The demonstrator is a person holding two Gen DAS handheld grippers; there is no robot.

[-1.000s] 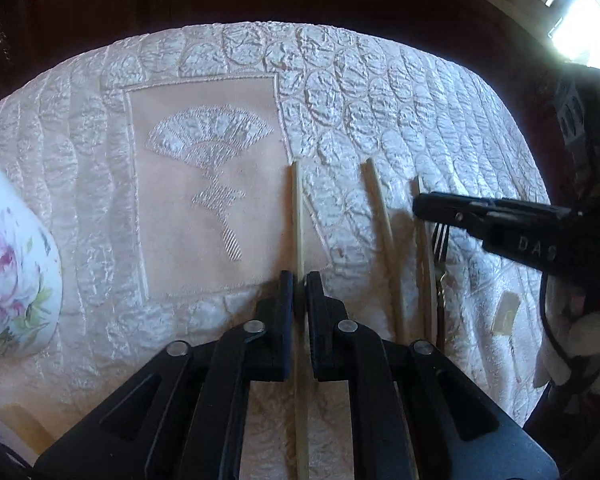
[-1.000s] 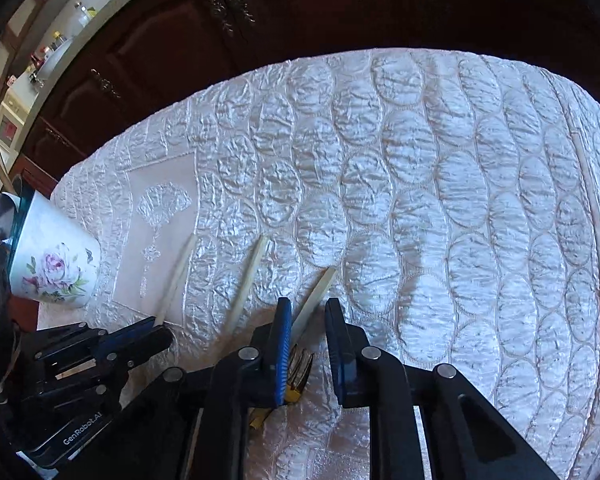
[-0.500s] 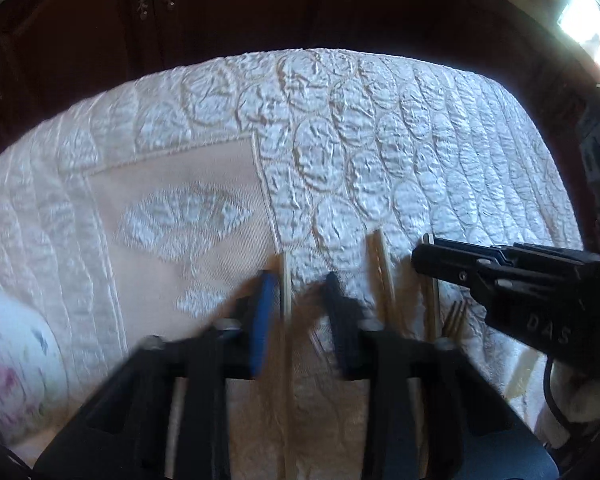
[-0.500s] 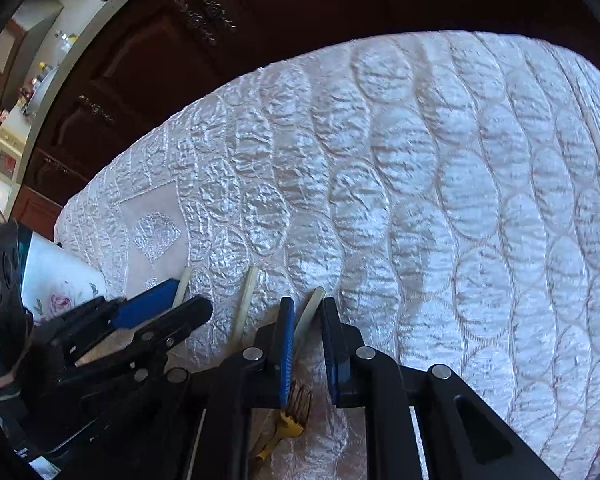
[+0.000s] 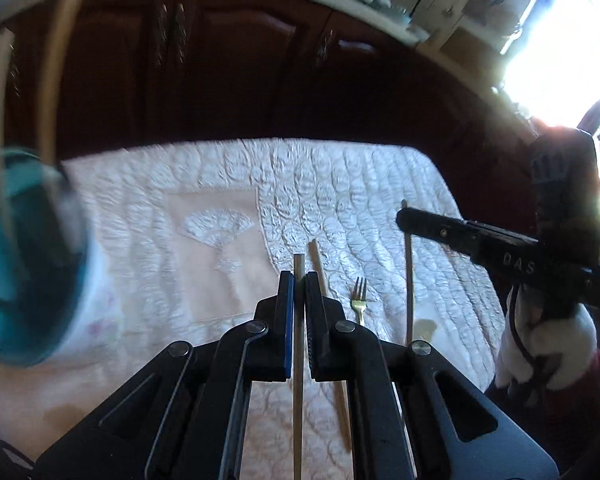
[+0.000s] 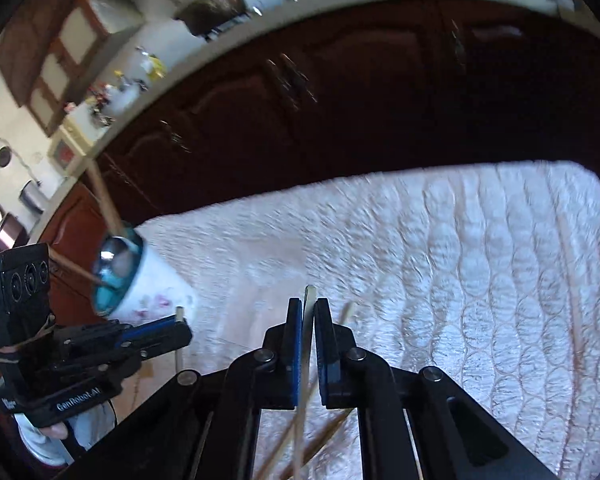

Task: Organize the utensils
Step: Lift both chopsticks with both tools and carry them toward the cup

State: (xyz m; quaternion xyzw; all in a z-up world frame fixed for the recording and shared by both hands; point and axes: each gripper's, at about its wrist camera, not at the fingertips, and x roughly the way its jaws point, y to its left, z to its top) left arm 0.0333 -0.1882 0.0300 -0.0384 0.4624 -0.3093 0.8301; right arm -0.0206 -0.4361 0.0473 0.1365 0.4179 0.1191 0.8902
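Quilted cloth [image 5: 380, 184] over the table; flowered cup [image 6: 152, 292] at left, sticks standing inside; left gripper [image 5: 299, 280] clamped on one chopstick [image 5: 298, 400]; right gripper [image 6: 308, 308] clamped on another chopstick [image 6: 309, 300]; small fork [image 5: 358, 300] lying on cloth.

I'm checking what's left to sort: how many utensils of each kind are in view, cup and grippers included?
Chopsticks: 5, two in the cup, one in the left gripper, one in the right gripper, one on the cloth
Forks: 1
Spoons: 1, in the cup
Total: 7
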